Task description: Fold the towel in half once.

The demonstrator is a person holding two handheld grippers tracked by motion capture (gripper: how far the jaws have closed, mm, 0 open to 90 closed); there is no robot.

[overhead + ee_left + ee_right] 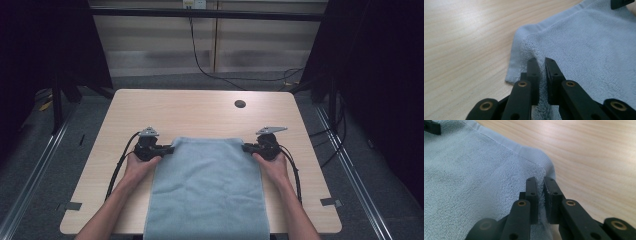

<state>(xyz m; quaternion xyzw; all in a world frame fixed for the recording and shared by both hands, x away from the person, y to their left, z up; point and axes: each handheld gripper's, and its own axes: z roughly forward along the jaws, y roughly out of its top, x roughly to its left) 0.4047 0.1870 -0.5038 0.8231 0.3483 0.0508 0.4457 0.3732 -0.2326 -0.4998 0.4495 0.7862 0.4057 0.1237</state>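
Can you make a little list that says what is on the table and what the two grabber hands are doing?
thing: light blue towel, lying flat, near end hanging over the table edge
table: pale wood
left gripper: shut on the towel's far left corner
right gripper: shut on the towel's far right corner
towel between jaws: yes, pinched in both gripper views
hole: small dark round one in the table top

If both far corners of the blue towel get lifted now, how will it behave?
The towel is probably floppy: its edge puckers where the left hand-held gripper and the right hand-held gripper pinch it, so it should sag between them. Its looped pile likely resists slipping. The near end overhangs the table, so it may drag.
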